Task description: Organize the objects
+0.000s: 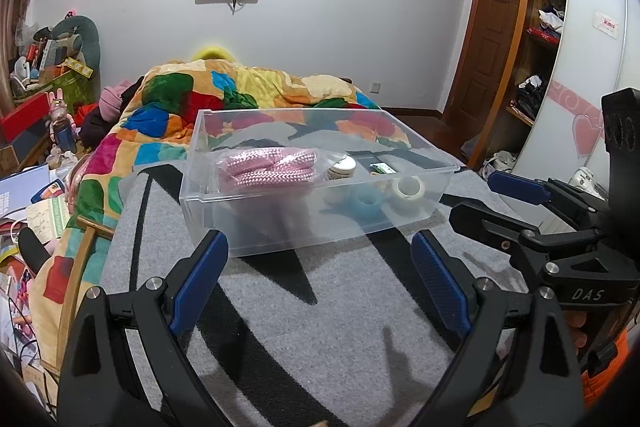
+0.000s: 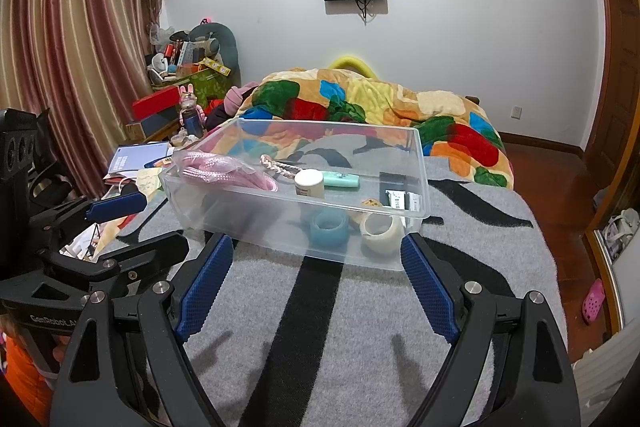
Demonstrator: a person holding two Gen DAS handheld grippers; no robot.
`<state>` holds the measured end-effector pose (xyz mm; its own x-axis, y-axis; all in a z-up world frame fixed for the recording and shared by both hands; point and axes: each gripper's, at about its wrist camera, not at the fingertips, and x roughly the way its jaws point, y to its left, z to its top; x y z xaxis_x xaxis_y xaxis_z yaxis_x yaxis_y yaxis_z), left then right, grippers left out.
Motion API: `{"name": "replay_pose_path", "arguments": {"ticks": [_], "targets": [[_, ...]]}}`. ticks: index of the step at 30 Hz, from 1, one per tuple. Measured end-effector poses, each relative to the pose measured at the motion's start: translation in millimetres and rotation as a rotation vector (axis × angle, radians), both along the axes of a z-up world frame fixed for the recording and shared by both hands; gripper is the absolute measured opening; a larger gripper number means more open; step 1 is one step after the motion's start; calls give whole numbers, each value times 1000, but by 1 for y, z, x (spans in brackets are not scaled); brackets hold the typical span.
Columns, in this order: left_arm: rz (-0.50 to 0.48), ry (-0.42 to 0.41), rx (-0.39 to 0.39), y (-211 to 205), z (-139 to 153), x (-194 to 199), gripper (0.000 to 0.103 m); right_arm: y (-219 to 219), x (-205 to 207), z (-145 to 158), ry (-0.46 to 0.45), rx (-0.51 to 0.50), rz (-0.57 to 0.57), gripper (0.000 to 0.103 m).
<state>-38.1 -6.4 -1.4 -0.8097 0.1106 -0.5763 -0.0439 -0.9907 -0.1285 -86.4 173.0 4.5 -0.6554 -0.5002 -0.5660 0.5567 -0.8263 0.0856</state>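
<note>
Main risk – clear plastic bin (image 2: 296,187) sits on soft grey blanket (image 2: 320,307), so could slide or tip if nudged at near wall, spilling contents. Thin see-through walls, easy to misjudge and clip. Inside already: pink rope bundle (image 2: 224,169), blue tape roll (image 2: 329,225), white tape roll (image 2: 381,229), small white jar (image 2: 309,183), mint tube (image 2: 341,179).

Pose – left gripper (image 1: 320,283) and right gripper (image 2: 316,287) both low over blanket, pointed at bin, just short of near wall. Jaws spread wide on both, gripping nothing.
</note>
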Motion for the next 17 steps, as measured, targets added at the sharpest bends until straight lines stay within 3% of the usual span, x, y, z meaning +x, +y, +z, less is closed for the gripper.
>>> {"name": "replay_pose_path", "arguments": {"ticks": [17], "targets": [[0, 5, 1, 1, 3, 3, 94, 0, 0, -3, -7, -1, -1, 84]]}}
